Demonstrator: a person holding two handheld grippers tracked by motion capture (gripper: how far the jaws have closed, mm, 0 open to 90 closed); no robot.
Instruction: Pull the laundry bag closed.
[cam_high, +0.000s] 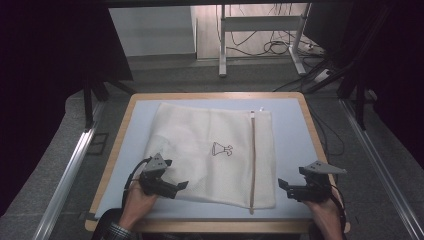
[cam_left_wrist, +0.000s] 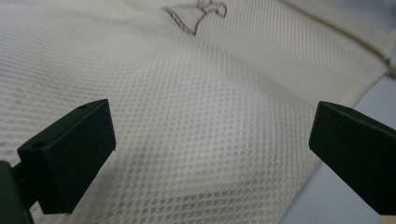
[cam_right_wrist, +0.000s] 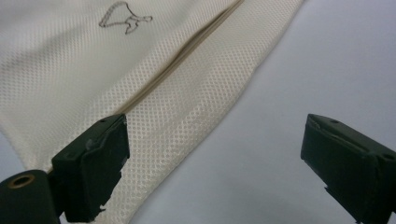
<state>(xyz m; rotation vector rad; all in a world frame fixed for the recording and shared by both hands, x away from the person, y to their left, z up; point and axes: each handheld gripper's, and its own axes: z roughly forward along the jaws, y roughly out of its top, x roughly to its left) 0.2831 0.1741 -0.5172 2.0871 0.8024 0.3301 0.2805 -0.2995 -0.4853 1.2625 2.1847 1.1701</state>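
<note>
A cream mesh laundry bag (cam_high: 210, 150) lies flat on the pale blue table top (cam_high: 295, 130), with a small dress drawing (cam_high: 221, 149) at its middle and a tan zipper (cam_high: 252, 160) running down its right side. My left gripper (cam_high: 181, 186) hovers over the bag's near left corner, open, with mesh (cam_left_wrist: 210, 130) below its jaws and nothing between them. My right gripper (cam_high: 283, 186) is open just right of the bag's near right edge; its view has the zipper (cam_right_wrist: 187, 56) and bag edge (cam_right_wrist: 196, 135) by the left jaw, and bare table (cam_right_wrist: 289, 84).
The table has a wooden rim (cam_high: 115, 145). Metal rails (cam_high: 70, 170) run along both sides on the grey floor. A white desk frame (cam_high: 260, 30) with cables stands beyond the far edge. A person's hands (cam_high: 135, 202) enter from the near edge.
</note>
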